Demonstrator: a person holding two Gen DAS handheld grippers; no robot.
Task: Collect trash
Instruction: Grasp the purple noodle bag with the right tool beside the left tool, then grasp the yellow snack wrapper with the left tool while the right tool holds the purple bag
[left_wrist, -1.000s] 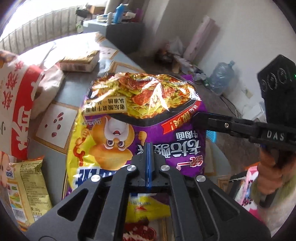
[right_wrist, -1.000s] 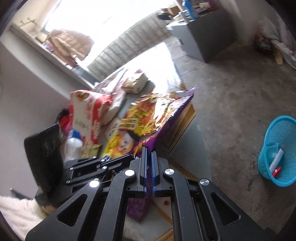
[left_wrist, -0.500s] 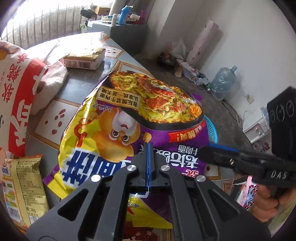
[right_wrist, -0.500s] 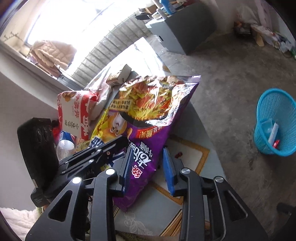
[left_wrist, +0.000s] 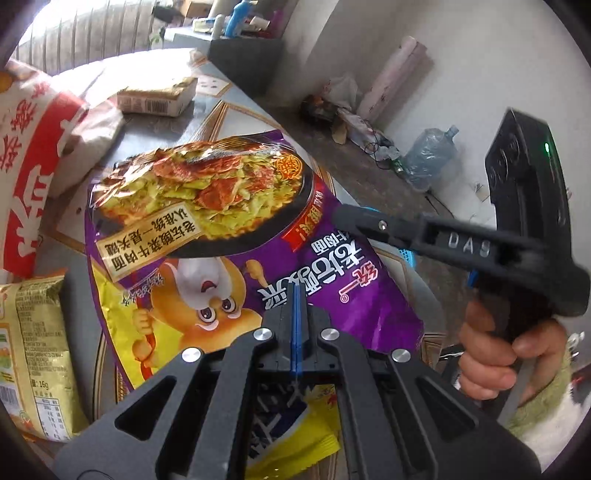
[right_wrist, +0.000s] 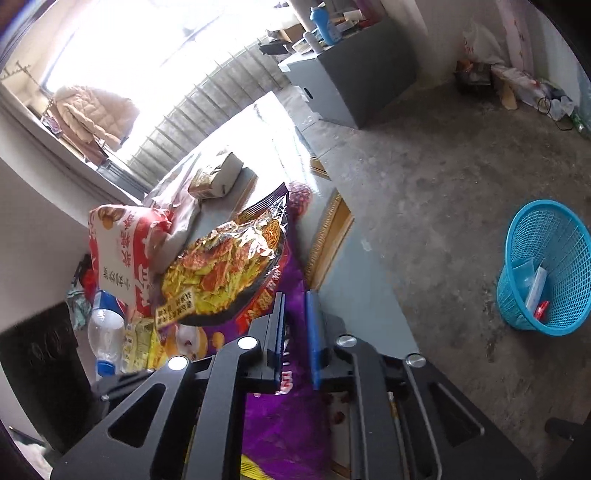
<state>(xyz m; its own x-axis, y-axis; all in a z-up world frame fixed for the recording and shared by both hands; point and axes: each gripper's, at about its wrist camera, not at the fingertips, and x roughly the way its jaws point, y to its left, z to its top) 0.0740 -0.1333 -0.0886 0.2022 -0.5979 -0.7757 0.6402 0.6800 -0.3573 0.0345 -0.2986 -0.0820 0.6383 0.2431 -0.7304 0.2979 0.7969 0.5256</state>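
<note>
**Both tongs at one noodle bag**

We see the grey table (right_wrist: 365, 295) carrying the large purple noodle bag (left_wrist: 229, 236), lifted above its edge. A blue basket (right_wrist: 543, 266) stands apart on the floor. Our left gripper (left_wrist: 295, 325) is pressed together, pinching the bag's near edge. Our right gripper (right_wrist: 295, 336) has just been narrowing, the bag's side edge between its blue pads, a slight gap showing.

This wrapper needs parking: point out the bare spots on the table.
Bare grey strip between the purple noodle bag and the table's floor-side edge; another patch between that bag and the cardboard box. Wall side is crowded: red-and-white bag, bottle, yellow packet.
</note>
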